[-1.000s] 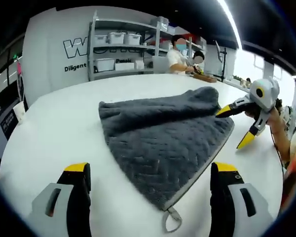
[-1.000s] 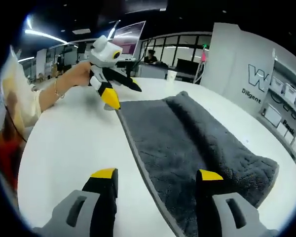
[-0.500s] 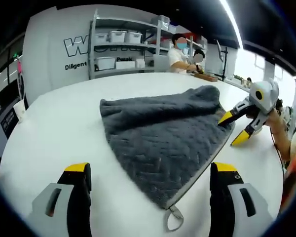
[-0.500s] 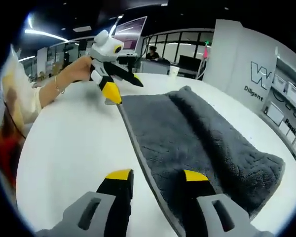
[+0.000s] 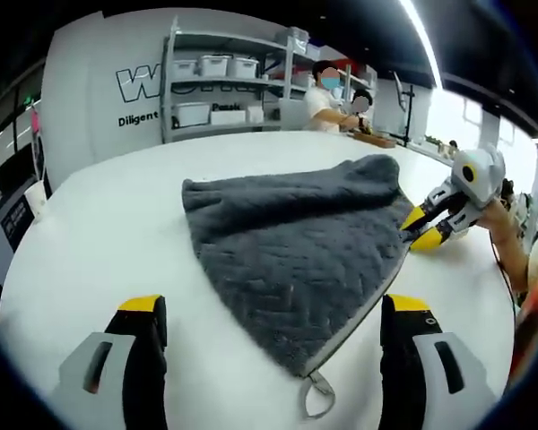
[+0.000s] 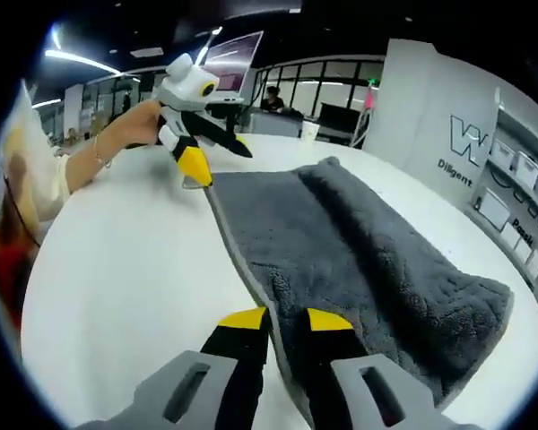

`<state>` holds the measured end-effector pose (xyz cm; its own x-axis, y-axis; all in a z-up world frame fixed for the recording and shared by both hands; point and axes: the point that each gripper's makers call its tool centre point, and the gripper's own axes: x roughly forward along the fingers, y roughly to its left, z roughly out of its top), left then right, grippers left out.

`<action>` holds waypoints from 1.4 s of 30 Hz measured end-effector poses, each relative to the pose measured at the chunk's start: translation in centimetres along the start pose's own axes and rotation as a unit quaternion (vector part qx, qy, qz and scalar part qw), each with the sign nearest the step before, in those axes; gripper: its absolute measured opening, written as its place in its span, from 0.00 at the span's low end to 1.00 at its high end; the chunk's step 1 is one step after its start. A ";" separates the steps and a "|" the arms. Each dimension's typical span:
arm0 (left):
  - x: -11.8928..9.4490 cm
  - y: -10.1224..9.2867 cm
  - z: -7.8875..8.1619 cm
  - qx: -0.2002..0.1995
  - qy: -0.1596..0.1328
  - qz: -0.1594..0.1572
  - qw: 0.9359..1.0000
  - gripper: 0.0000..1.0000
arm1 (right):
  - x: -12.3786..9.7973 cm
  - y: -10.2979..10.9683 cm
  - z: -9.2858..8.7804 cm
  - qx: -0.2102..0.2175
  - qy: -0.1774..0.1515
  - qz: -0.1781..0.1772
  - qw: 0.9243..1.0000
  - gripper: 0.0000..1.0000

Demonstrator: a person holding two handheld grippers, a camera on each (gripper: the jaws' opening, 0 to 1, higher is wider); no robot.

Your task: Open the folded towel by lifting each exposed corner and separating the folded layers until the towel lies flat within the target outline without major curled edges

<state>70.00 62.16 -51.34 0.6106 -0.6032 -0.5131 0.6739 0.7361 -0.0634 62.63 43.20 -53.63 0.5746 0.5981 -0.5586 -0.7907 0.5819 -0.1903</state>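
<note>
Two grippers: right gripper (image 6: 276, 320) pinches fluffy grey towel (image 6: 359, 242) edge; left gripper (image 5: 272, 306) gapes wide.

A grey towel (image 5: 296, 260) lies on the white table (image 5: 99, 242).

one towel (image 5: 298, 260), two grippers, one table (image 5: 108, 242)
</note>
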 end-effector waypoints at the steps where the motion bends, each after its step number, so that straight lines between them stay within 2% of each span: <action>1: 0.0 0.0 0.0 0.000 0.000 0.000 1.000 0.97 | 0.0 0.0 0.0 -0.001 -0.001 -0.001 1.000 0.06; 17: -0.2 0.2 0.1 -0.001 0.004 0.001 1.000 0.95 | -0.3 0.4 0.2 -0.005 0.006 0.008 1.000 0.02; 21: -0.2 0.3 0.0 -0.001 0.005 0.001 1.000 0.95 | -0.5 0.9 0.2 -0.006 0.011 0.022 1.000 0.02; 32: -0.4 0.6 0.2 -0.001 0.006 0.003 1.000 0.93 | -1.0 2.7 0.3 -0.047 0.029 0.055 0.997 0.02; 42: -0.5 0.6 0.1 -0.004 0.012 0.002 1.000 0.93 | -2.2 4.7 0.2 -0.071 0.038 0.105 0.991 0.02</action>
<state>70.20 62.88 -51.07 0.6029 -0.5928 -0.5339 0.6681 0.7409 -0.0683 57.73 44.74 -53.11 0.3815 0.6511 -0.6562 -0.9156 0.3634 -0.1719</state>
